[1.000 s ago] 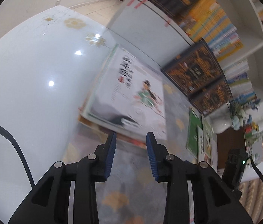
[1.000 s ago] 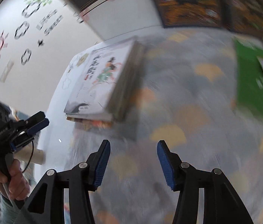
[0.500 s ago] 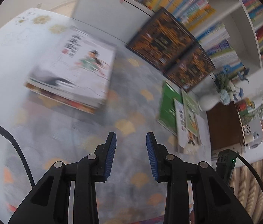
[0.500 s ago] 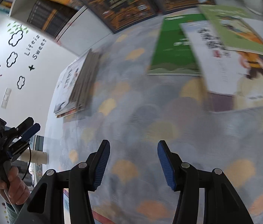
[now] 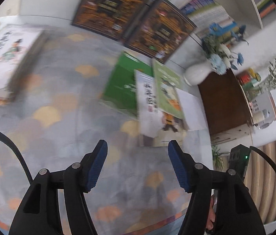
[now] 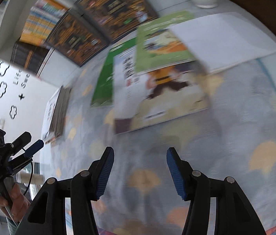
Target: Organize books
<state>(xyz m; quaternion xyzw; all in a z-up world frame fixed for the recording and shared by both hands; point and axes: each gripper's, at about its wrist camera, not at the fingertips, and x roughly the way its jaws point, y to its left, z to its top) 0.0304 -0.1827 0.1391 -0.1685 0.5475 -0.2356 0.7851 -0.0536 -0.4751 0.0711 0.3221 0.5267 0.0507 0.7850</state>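
On the grey patterned rug [image 5: 59,121] a stack of books [image 5: 6,58] lies at the left, also visible as the stack [image 6: 55,109] in the right wrist view. To its right several loose books overlap: a green book [image 5: 124,86], a white cartoon-cover book [image 5: 149,109], a light green book [image 5: 167,90] and a white one [image 5: 192,109]. My left gripper [image 5: 137,146] hovers just short of the white cartoon book, jaws opening, nothing between them. My right gripper [image 6: 140,152] hangs above the rug below the same cartoon book [image 6: 157,98], jaws opening slightly and empty.
Two dark ornate books [image 5: 108,5] [image 5: 157,29] lean against a bookshelf [image 5: 206,4]. A white vase [image 5: 196,74] and a brown cabinet [image 5: 222,101] stand right of the loose books. A person's hand [image 6: 14,199] holds the left gripper [image 6: 33,140] at the far left.
Both grippers swept right, away from the stack and toward the loose books. The left jaws spread much wider; the right jaws widened slightly.
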